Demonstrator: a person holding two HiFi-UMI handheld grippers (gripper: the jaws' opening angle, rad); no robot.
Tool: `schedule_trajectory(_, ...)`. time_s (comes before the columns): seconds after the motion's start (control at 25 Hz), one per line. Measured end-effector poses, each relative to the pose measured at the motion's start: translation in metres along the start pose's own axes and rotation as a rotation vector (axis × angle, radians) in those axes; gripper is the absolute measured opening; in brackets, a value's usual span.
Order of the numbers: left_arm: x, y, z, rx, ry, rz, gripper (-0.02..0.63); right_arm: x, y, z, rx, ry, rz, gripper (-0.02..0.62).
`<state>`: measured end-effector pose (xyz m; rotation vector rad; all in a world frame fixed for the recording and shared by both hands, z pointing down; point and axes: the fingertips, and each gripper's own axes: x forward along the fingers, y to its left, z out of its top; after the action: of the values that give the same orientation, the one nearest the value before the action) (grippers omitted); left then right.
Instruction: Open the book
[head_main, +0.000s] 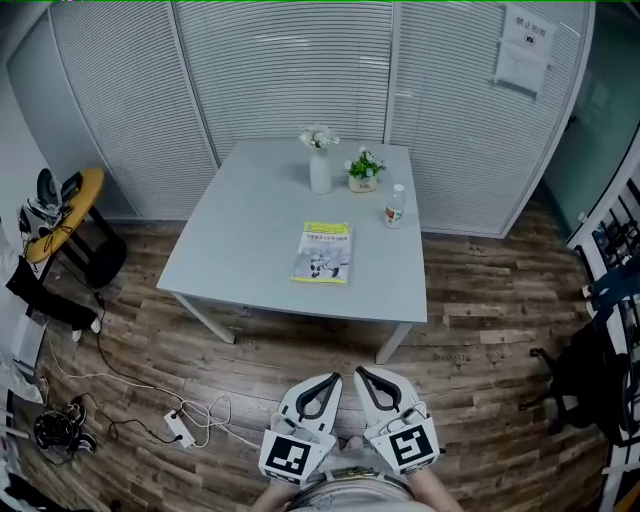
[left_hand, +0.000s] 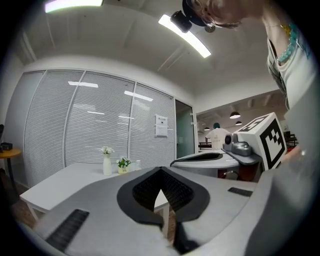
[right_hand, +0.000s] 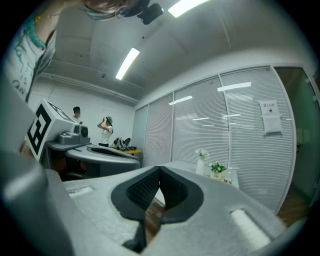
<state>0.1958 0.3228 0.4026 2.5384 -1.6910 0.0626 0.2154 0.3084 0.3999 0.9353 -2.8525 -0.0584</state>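
Head view looks steeply down on a pale grey table (head_main: 250, 230) standing on a wooden floor, with the book (head_main: 323, 253) lying closed and flat, yellow-topped cover up, a little right of the table's middle and towards its near edge. Beyond it, at the far side, stand a white vase (head_main: 320, 172) with flowers, a small potted plant (head_main: 363, 175) just to its right, and a small bottle (head_main: 395, 208) further right and nearer, all apart from the book. Both grippers are held close to the person's body at the near edge of the picture, well short of the table: the left gripper (head_main: 333, 380) and the right gripper (head_main: 361, 372) sit side by side, pointing roughly level towards the table. Each gripper's own view shows its jaws together at the tips with nothing between them, only floor and table edge seen through the gap behind. By my reading the task is at its very start, the approach not yet made. The next move calls for carrying both grippers out over the table to the book, parting one pair of jaws and working a tip under the cover's free edge while the other steadies the book
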Motion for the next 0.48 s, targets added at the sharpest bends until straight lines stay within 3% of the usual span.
schedule_trajectory(0.48, 0.053, 0.101, 0.002, -0.002, 0.007, -0.065, -0.003, 0.116, -0.022, 0.004, -0.025, 0.026, -0.018, 0.003)
